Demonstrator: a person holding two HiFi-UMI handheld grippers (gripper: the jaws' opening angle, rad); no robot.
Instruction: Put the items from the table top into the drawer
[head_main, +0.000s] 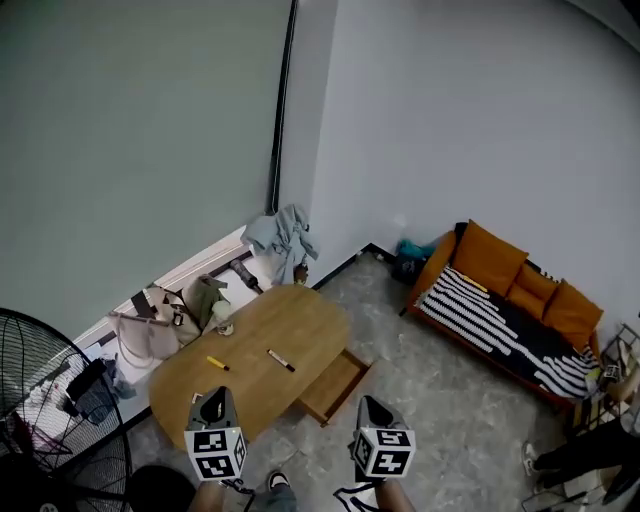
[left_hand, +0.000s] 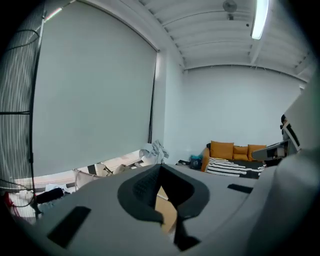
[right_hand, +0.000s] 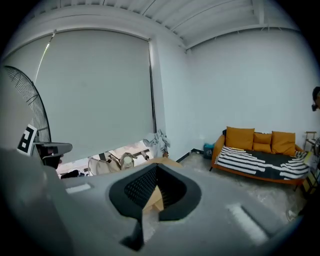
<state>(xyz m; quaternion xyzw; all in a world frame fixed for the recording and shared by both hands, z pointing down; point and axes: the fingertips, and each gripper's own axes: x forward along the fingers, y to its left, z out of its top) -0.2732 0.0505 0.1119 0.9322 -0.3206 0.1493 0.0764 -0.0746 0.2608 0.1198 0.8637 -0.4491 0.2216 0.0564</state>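
The drawer (head_main: 335, 385) looks empty. A yellow pen (head_main: 217, 363), dark pen (head_main: 281, 360) and cup (head_main: 222, 322) wait on the counter (head_main: 300, 320). The left hand-held gripper (head_main: 213, 402) and right hand-held gripper (head_main: 373, 407) are clenched, empty.

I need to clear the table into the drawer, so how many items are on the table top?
3: a yellow marker near the middle of the table, a dark pen to its right, and a small cup at the far edge. Anything smaller may go unseen.

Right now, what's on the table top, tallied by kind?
Pens: 2 (yellow pen, dark pen)
Cups: 1 (cup, near the far edge)
Total: 3
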